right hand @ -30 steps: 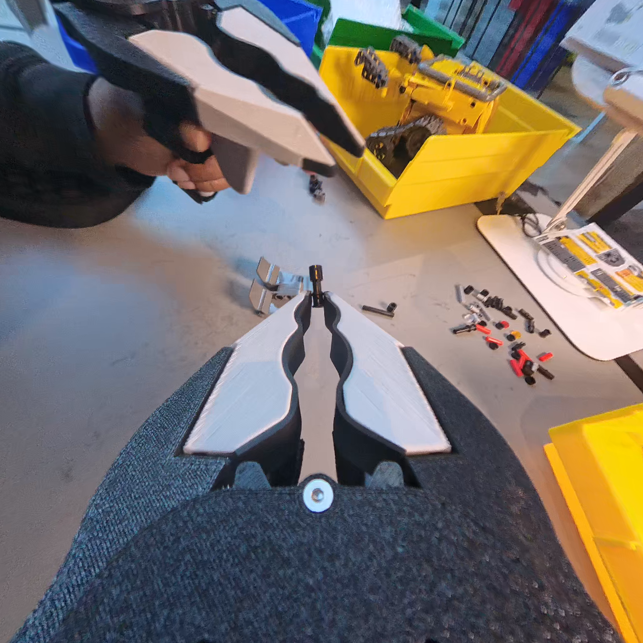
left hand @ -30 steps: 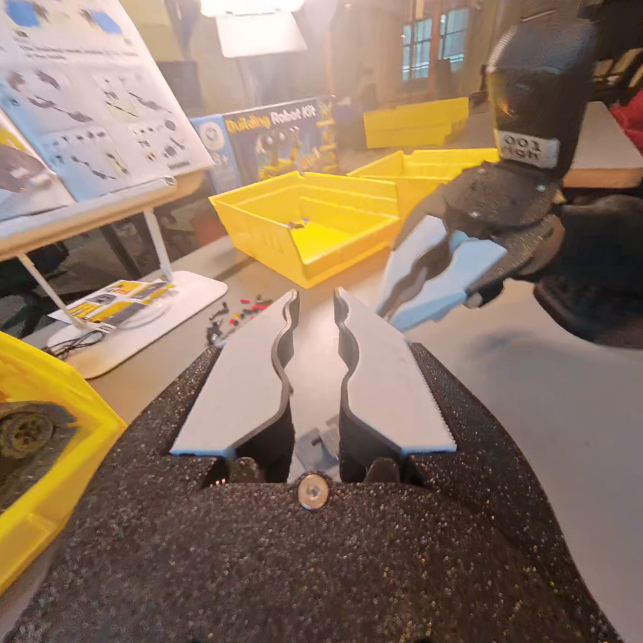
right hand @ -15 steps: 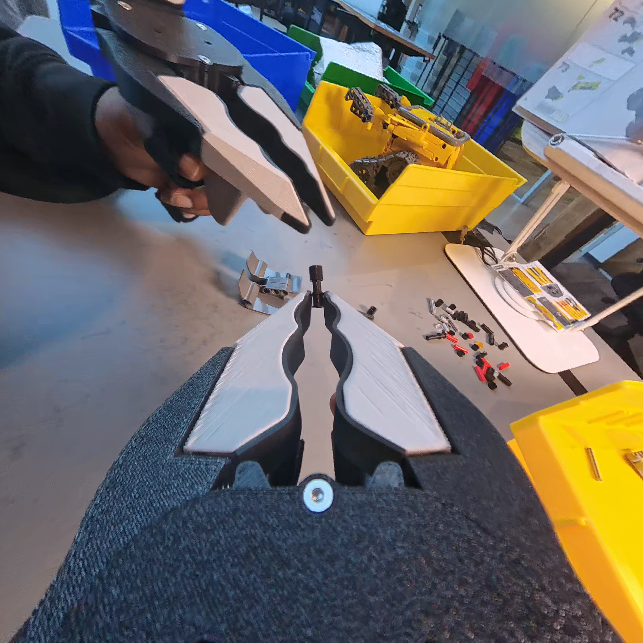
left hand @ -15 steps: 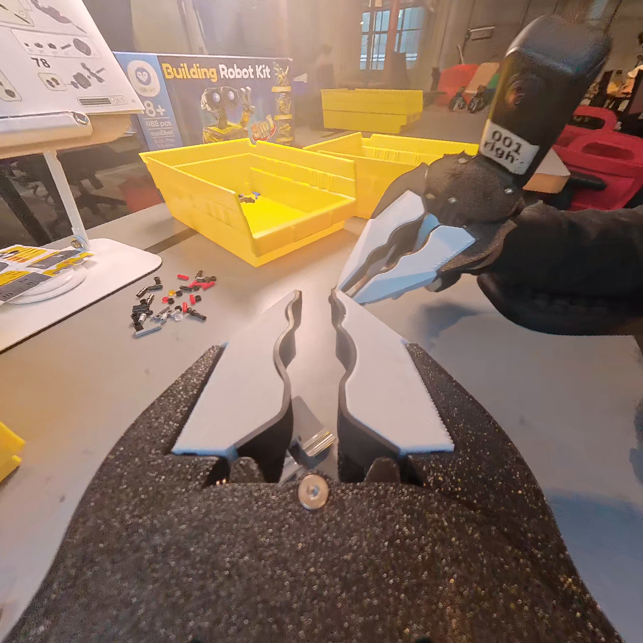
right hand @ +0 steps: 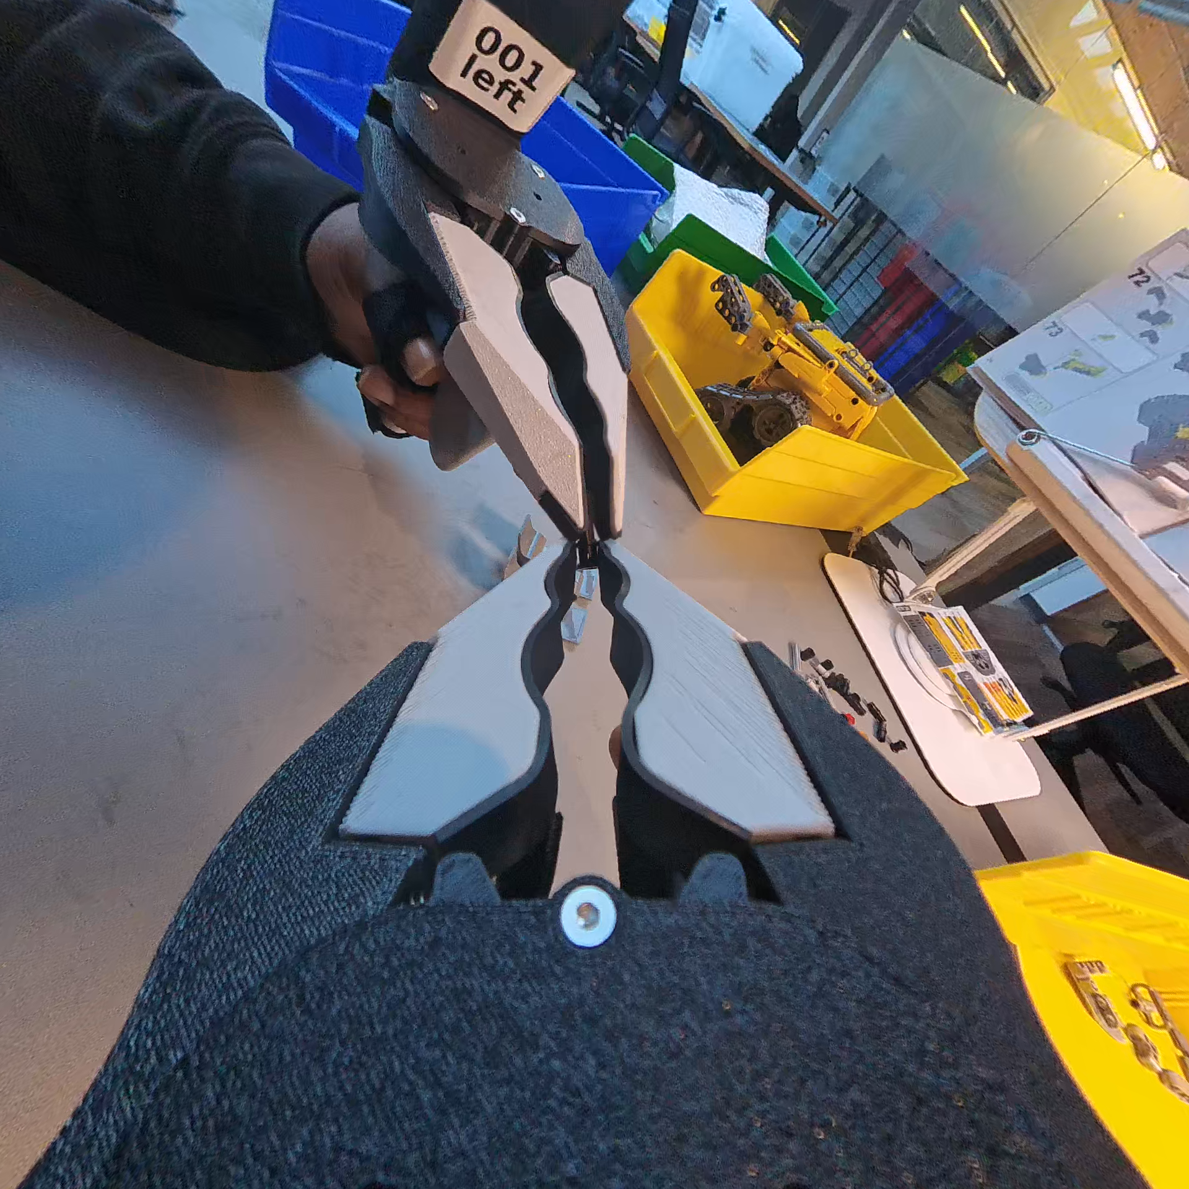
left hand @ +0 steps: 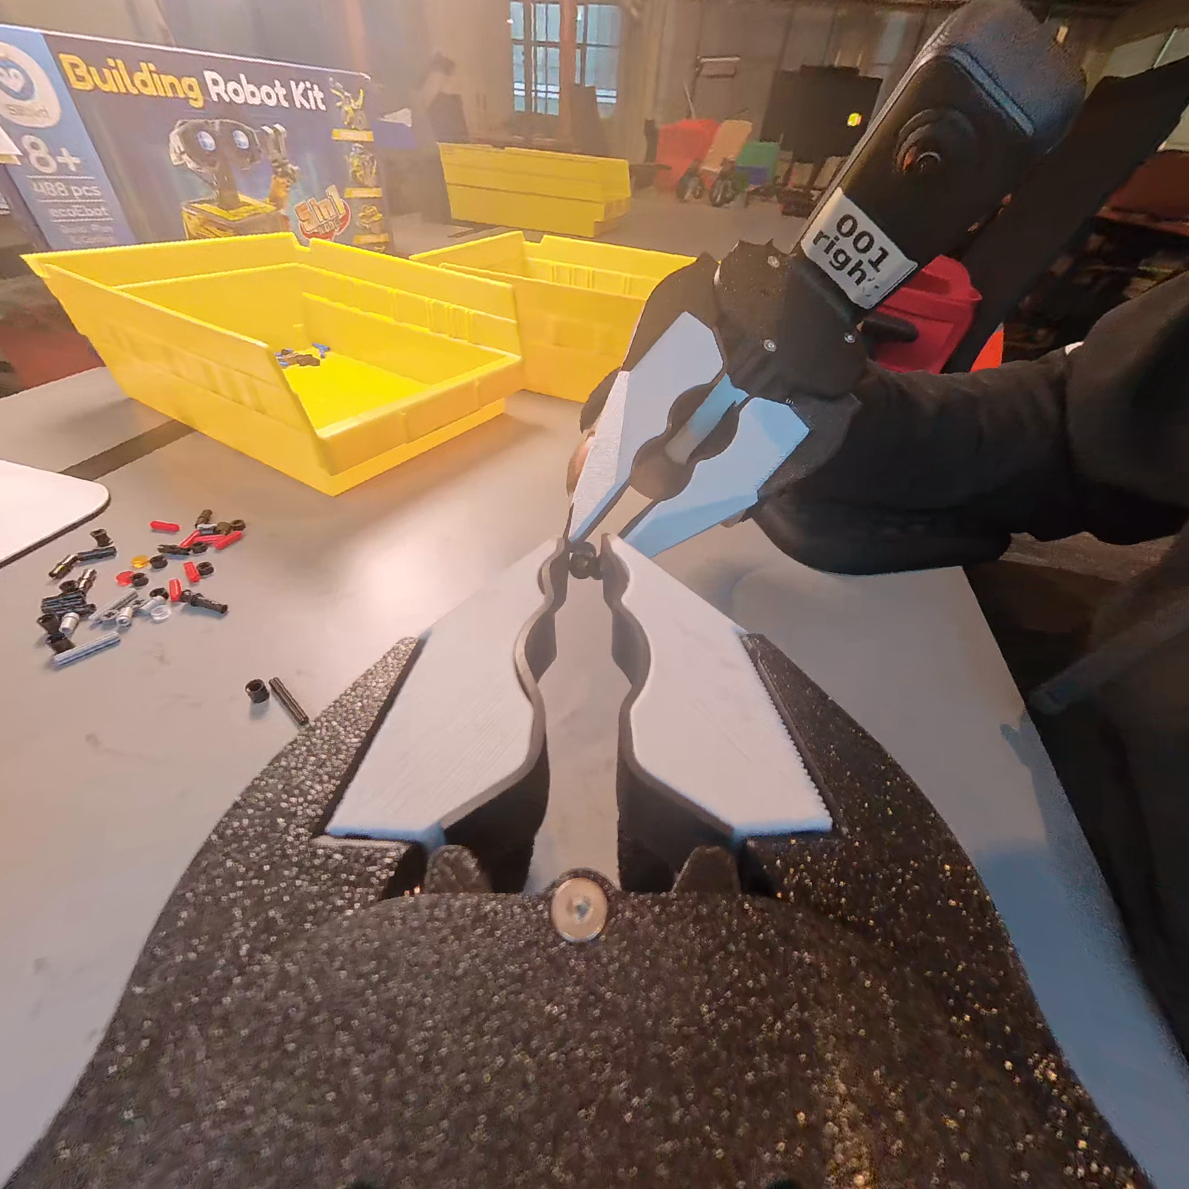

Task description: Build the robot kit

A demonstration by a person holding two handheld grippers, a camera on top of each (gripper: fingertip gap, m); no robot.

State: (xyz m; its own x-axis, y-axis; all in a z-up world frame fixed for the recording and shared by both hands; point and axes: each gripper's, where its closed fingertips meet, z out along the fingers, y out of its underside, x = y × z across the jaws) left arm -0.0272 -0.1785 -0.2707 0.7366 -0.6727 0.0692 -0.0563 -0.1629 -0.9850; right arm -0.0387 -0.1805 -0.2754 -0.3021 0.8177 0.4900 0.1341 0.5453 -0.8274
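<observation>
A small black peg (left hand: pixel 582 567) sits between the tips of both grippers above the grey table. My left gripper (left hand: pixel 582 554) has closed its jaws on the peg's round end. My right gripper (right hand: pixel 587 548) is shut on the same peg (right hand: pixel 587 552). In the left wrist view the right gripper (left hand: pixel 595 537) comes down from the upper right, held by a hand in a black sleeve. In the right wrist view the left gripper (right hand: pixel 595 529) points down from above. A grey angled part (right hand: pixel 574 621) lies on the table just under the tips.
Loose black, red and grey small parts (left hand: pixel 138 582) lie at left, with a black pin (left hand: pixel 287 699) nearer. Yellow bins (left hand: pixel 193 360) and a kit box (left hand: pixel 212 135) stand behind. A yellow bin (right hand: pixel 830 482) holds a tracked model (right hand: pixel 785 386). A white stand base (right hand: pixel 926 695) is at right. Left and right tips are no more than a few centimetres apart.
The two grippers have come together tip to tip. My left gripper's jaws have narrowed and now pinch the peg that the right gripper was holding up.
</observation>
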